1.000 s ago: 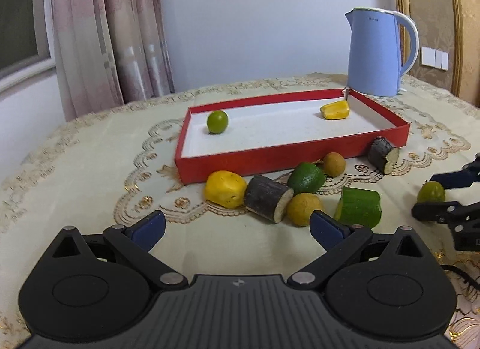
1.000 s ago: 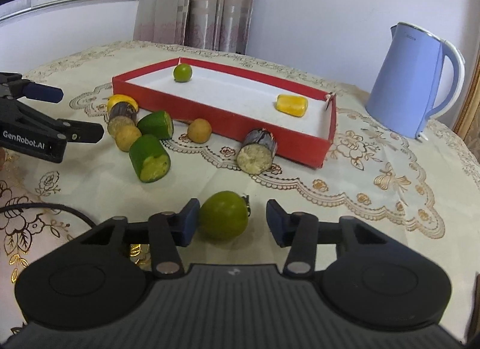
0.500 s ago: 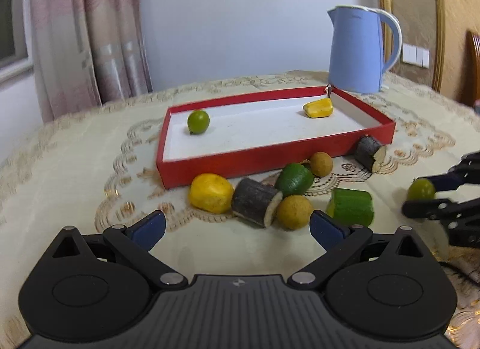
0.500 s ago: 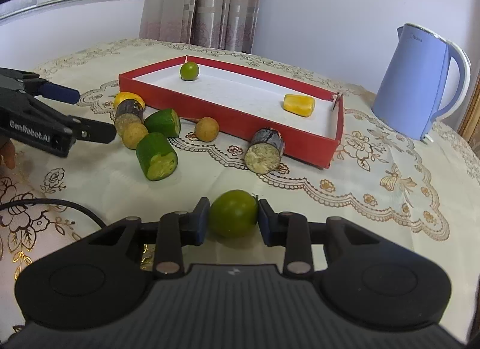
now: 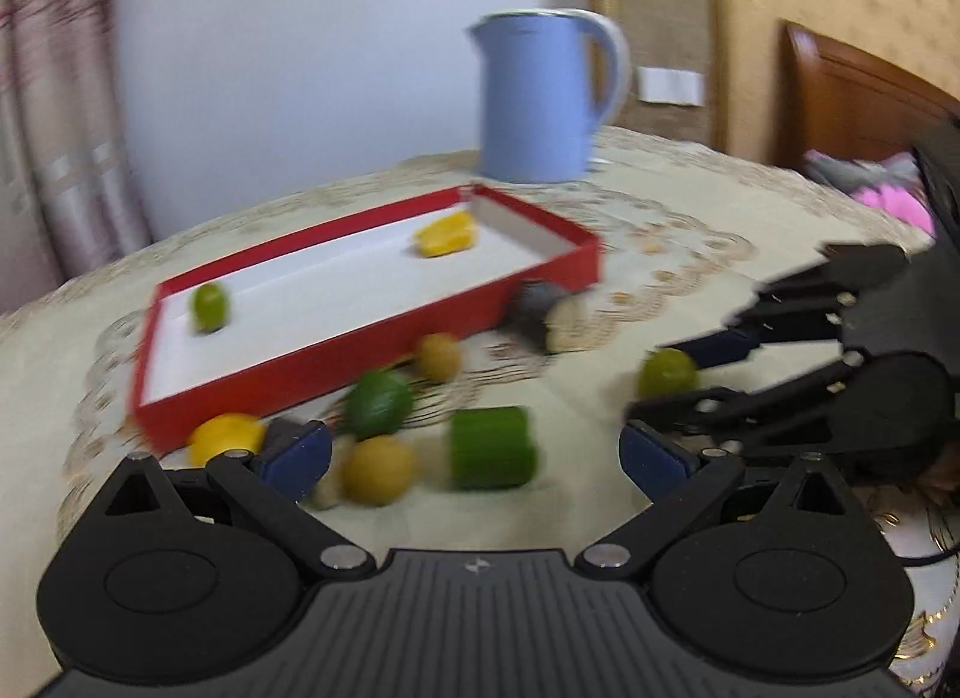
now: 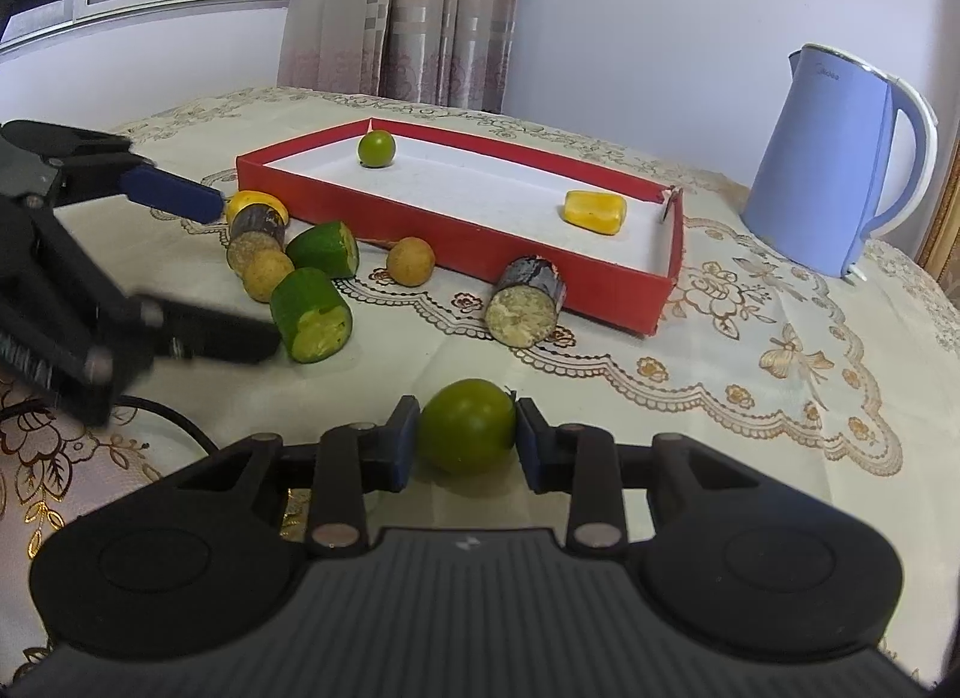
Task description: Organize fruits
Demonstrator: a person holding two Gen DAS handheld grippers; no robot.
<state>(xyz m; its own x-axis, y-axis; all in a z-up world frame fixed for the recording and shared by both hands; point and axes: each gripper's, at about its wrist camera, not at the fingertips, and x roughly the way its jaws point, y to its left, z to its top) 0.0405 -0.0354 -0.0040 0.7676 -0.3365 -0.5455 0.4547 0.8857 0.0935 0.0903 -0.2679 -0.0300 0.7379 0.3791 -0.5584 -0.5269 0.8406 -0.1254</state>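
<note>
Open tablecloth (image 6: pixel 690 398) lies ahead-right of the right gripper (image 6: pixel 467 439); the dark cylinder (image 6: pixel 527 309) (lying against the red tray (image 6: pixel 456 230)) blocks straight ahead, loose fruit pieces (image 6: pixel 312 314) crowd ahead-left.

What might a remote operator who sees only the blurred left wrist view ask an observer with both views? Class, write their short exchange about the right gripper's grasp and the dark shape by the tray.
Operator: Has the right gripper closed on that green fruit?
Observer: Yes, both pads press against its sides.
Operator: What is the dark blur beside the tray?
Observer: A short dark-skinned cylinder lying on its side, its pale cut end facing the right gripper.
</note>
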